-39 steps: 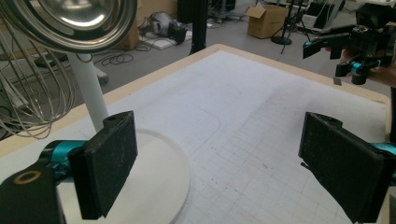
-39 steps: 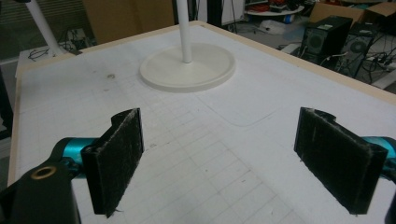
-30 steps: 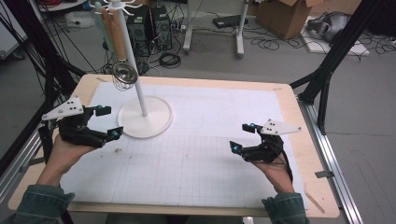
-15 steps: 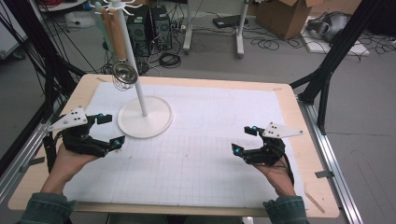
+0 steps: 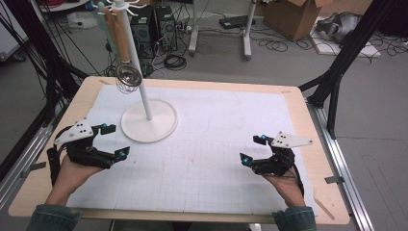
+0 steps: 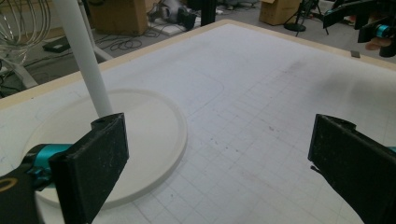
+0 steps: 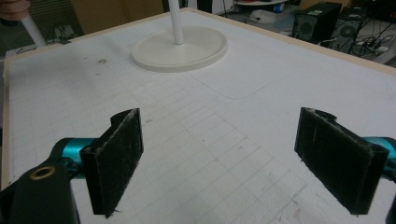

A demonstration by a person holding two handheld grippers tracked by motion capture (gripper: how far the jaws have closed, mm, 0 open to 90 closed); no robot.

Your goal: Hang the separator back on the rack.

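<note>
The gridded table mat (image 5: 231, 159) lay bare, the white stand (image 5: 149, 120) stood far-left, its hanging wire whisk (image 5: 128, 76) probably light, springy, best gripped by the handle, while left gripper (image 5: 111, 140) and right gripper (image 5: 253, 149) gaped, holding nothing.

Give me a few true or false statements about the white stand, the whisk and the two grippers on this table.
1. The white stand with a round base stands nearer the left gripper than the right gripper. True.
2. The right gripper is shut on a cup. False: its jaws are apart and empty.
3. A wire whisk hangs from the stand. True.
4. The left gripper clamps the stand's pole. False: it is open, beside the base.
</note>
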